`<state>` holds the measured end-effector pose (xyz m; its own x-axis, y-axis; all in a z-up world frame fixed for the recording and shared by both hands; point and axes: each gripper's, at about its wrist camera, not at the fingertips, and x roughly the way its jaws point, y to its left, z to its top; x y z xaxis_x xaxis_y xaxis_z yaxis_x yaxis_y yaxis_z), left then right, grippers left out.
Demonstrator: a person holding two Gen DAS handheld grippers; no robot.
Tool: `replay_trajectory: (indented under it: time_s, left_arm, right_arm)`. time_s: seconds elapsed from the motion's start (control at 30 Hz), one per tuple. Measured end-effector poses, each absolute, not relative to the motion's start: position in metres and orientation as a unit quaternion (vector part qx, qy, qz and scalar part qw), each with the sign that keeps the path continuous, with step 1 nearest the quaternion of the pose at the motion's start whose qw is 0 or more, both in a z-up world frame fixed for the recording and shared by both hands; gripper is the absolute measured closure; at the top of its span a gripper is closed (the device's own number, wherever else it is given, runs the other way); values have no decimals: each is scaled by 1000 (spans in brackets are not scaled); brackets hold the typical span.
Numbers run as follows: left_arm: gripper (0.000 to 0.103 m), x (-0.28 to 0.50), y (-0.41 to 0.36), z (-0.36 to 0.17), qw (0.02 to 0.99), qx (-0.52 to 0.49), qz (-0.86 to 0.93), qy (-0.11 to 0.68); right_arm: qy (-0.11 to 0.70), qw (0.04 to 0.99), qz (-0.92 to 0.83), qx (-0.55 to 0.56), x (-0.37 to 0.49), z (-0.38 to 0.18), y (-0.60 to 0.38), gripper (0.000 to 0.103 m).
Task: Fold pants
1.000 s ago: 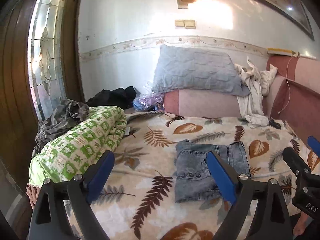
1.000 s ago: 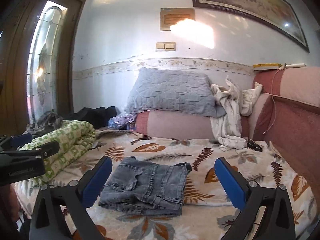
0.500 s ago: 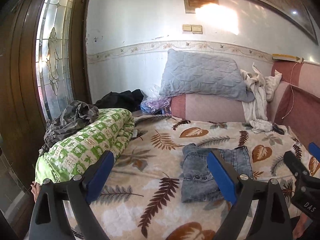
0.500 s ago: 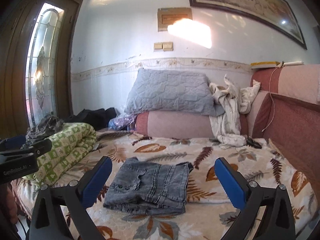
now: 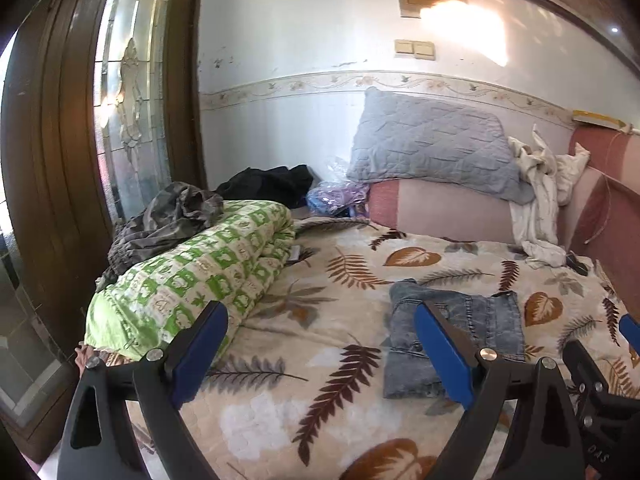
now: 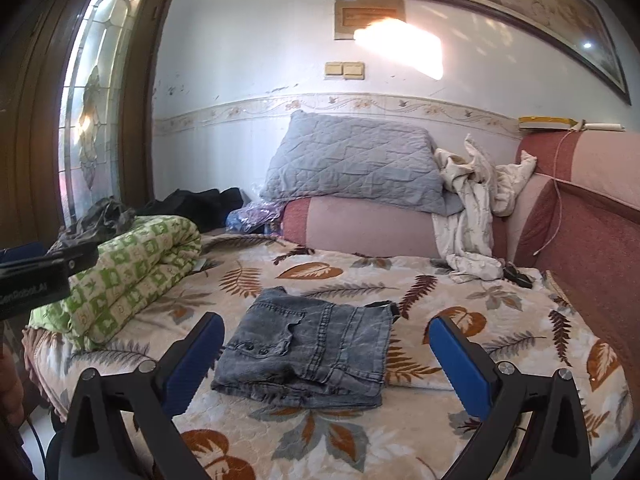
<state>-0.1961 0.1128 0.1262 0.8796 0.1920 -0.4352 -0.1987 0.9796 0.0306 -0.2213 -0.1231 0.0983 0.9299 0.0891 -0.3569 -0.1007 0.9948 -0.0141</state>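
Grey denim pants [image 6: 312, 352] lie folded into a compact rectangle on the leaf-patterned bedspread [image 6: 500, 320]. They also show in the left wrist view [image 5: 480, 320], partly behind one blue finger. My left gripper [image 5: 320, 344] is open and empty, held back from the bed, left of the pants. My right gripper [image 6: 326, 356] is open and empty, held above the front edge of the bed with the pants between its fingers in view. The left gripper's body shows at the left edge of the right wrist view [image 6: 36, 276].
A rolled green-and-white quilt [image 5: 192, 276] lies along the bed's left side with dark clothes [image 5: 168, 216] on it. A grey pillow [image 6: 356, 164] and white garment [image 6: 472, 216] rest on the pink headboard. A wooden door [image 5: 60, 160] stands at left.
Both grippers have drawn back and risen from the bed, so the folded pants look smaller and farther. Both stay open.
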Motion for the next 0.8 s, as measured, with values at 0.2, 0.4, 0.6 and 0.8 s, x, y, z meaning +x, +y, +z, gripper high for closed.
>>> replay_trajectory:
  time_s: [0.2,0.4,0.6,0.8]
  left_arm:
    - [9,-195,122,125,969,-22,105,221]
    - [9,-191,129,121,967,-26,112,225]
    - [9,-184,134,116,966,-32,104,236]
    - [9,-172,135,114,967,-28,78,240]
  right_arm:
    - [190,979,71,-26,-216,94,-106,0]
    - [192,977,86,-38,-211,90,-89,0]
    - [192,976,94,-45,-200,92,-79,0]
    - [201,974,97,-33,-175,101,-86,0]
